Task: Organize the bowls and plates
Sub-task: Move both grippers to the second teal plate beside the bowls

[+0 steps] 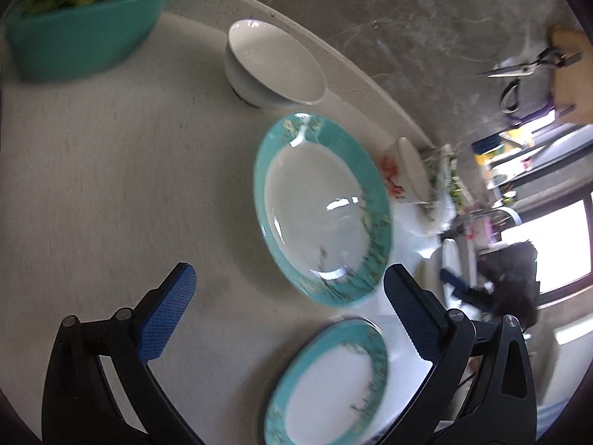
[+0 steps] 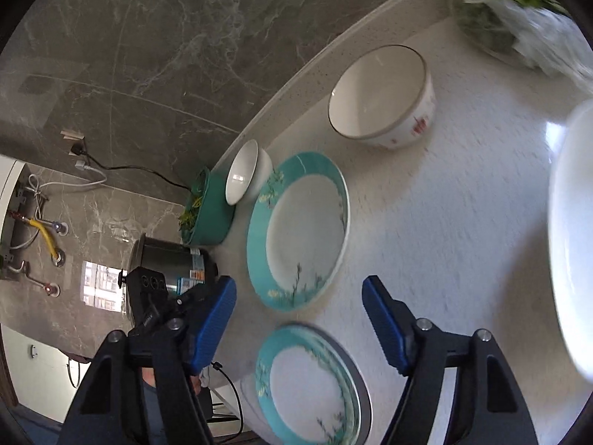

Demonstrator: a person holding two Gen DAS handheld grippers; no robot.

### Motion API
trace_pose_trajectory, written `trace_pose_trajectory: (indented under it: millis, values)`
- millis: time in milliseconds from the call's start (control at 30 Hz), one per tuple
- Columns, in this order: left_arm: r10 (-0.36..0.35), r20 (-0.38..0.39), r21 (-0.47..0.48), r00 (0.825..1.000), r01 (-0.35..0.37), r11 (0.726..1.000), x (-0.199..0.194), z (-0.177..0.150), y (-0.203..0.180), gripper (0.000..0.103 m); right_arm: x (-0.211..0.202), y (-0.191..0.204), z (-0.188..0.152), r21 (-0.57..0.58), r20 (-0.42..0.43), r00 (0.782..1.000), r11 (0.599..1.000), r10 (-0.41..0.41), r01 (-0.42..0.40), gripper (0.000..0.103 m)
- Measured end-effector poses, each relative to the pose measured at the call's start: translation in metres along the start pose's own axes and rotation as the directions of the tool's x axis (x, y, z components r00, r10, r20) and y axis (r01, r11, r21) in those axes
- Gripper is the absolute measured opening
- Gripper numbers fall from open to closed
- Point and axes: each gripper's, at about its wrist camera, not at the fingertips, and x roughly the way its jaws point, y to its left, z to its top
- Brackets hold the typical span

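Observation:
Two teal-rimmed plates lie on the pale counter. The far plate [image 1: 322,207] [image 2: 298,230] lies ahead of both grippers. The near plate [image 1: 330,382] [image 2: 311,382] sits at the counter's front edge. A plain white bowl [image 1: 270,63] [image 2: 246,170] stands beyond the far plate. A white bowl with red marks [image 2: 381,96] [image 1: 409,170] stands by the backsplash. My left gripper [image 1: 289,311] is open and empty above the counter. My right gripper [image 2: 300,319] is open and empty over the near plate.
A teal basin of greens [image 1: 74,29] [image 2: 207,211] stands at one end of the counter. A bag of greens [image 2: 519,11] lies at the other end. A large white dish [image 2: 574,241] sits at the right edge. A steel pot [image 2: 166,263] stands beyond the basin.

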Motion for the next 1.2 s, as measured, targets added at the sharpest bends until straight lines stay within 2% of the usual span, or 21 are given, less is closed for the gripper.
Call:
trace_pose_trajectory:
  millis: [100,200,367,433,500,567,667,800,867,1000,1033,1100,1200]
  values:
    - [0.036,-0.003,0.017,0.999,-0.036,0.999,0.014,0.019,0.002,0.101,0.02,-0.005,0.022,0.009,-0.016,0.999,1.0,-0.029,0.029,0.072]
    - [0.066,-0.027,0.02,0.997,-0.065,0.998,0.031,0.036,0.009,0.101,0.038,-0.017,0.035,0.04,-0.041,0.997,0.997,-0.058,0.06,0.066]
    - [0.081,-0.057,0.047,0.995,-0.079,0.996,0.053,0.052,0.013,0.1,0.064,-0.028,0.047,0.042,-0.085,0.995,0.998,-0.052,0.056,0.063]
    - [0.08,-0.066,0.054,0.995,-0.077,0.996,0.059,0.054,0.012,0.091,0.072,-0.029,0.048,0.039,-0.106,0.993,0.998,-0.049,0.054,0.062]
    - [0.068,-0.075,0.06,0.995,-0.064,0.996,0.068,0.057,0.011,0.073,0.079,-0.032,0.05,0.045,-0.115,0.992,0.998,-0.042,0.047,0.061]
    - [0.077,-0.082,0.077,0.994,-0.071,0.994,0.074,0.059,0.008,0.068,0.084,-0.034,0.051,0.049,-0.125,0.991,0.998,-0.042,0.048,0.059]
    - [0.079,-0.09,0.094,0.993,-0.07,0.993,0.082,0.061,0.003,0.067,0.091,-0.034,0.053,0.051,-0.139,0.99,0.998,-0.039,0.046,0.057]
    - [0.059,-0.097,0.096,0.994,-0.049,0.994,0.088,0.064,-0.001,0.043,0.093,-0.034,0.052,0.048,-0.152,0.988,0.998,-0.036,0.044,0.055]
    - [0.054,-0.102,0.094,0.993,-0.044,0.995,0.09,0.063,-0.002,0.038,0.094,-0.035,0.052,0.05,-0.155,0.987,0.998,-0.035,0.043,0.054]
    - [0.039,-0.088,0.078,0.995,-0.032,0.996,0.089,0.063,-0.002,0.038,0.095,-0.037,0.052,0.056,-0.157,0.987,0.997,-0.035,0.045,0.053]
    - [0.037,-0.085,0.073,0.996,-0.03,0.997,0.086,0.063,0.001,0.038,0.096,-0.038,0.053,0.057,-0.158,0.987,0.997,-0.036,0.046,0.052]
    - [0.032,-0.077,0.066,0.997,-0.027,0.997,0.083,0.065,0.003,0.025,0.097,-0.04,0.053,0.062,-0.162,0.986,0.997,-0.044,0.054,0.046]
    - [0.052,-0.079,0.071,0.996,-0.047,0.996,0.084,0.066,0.003,0.017,0.101,-0.043,0.052,0.065,-0.179,0.982,0.996,-0.055,0.068,0.03]
